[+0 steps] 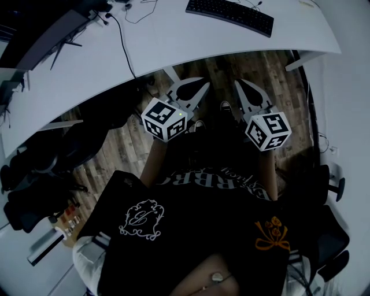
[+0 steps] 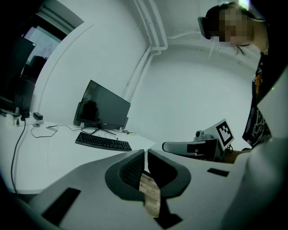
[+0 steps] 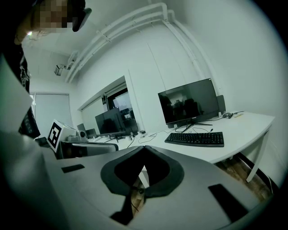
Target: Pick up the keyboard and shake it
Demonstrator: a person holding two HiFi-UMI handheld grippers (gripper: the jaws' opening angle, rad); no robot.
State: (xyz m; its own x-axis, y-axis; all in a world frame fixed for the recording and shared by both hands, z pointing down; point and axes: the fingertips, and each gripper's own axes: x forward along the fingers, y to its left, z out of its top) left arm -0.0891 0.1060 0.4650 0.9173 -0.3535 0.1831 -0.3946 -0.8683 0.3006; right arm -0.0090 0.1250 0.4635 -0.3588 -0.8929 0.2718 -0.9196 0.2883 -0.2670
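Hovering side by side over the wooden floor (image 1: 263,66), the left claw (image 1: 198,89) and the right claw (image 1: 241,87) stop short of the white surface (image 1: 173,40). Each has its jaws pressed together with nothing between them. The black keyboard (image 1: 229,14) lies flat on the surface, well ahead of both claws and untouched. In the left gripper view it sits ahead and to the left of the closed jaws. In the right gripper view it sits ahead and to the right. A dark monitor (image 3: 189,103) stands just behind the keyboard, farther from the claws. A thin cable (image 1: 122,43) trails across the surface, off to the left of the left claw.
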